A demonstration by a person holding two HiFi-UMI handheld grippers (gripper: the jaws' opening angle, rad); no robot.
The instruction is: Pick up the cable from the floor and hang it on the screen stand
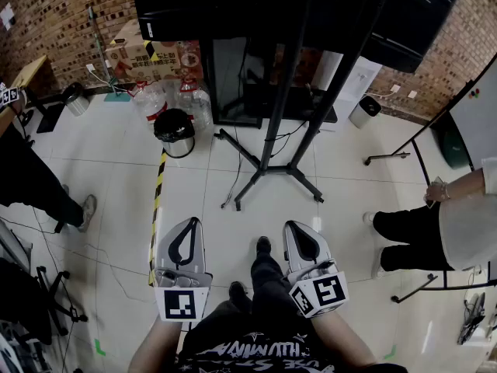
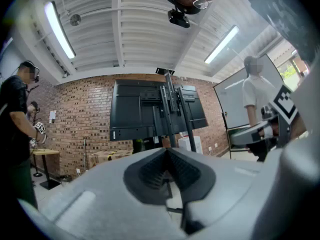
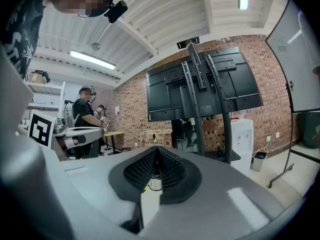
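Cable (image 1: 234, 179) on tiled floor (image 1: 116, 154), brick walls (image 1: 54, 14)

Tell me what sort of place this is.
Probably an indoor lab or workshop rather than a home: bare brick walls, a big screen stand on a tiled floor marked with hazard tape, and another person working nearby.

glossy pale floor tiles (image 1: 116, 154); rough brick wall (image 1: 54, 14); matt black metal screen stand (image 1: 282, 99).
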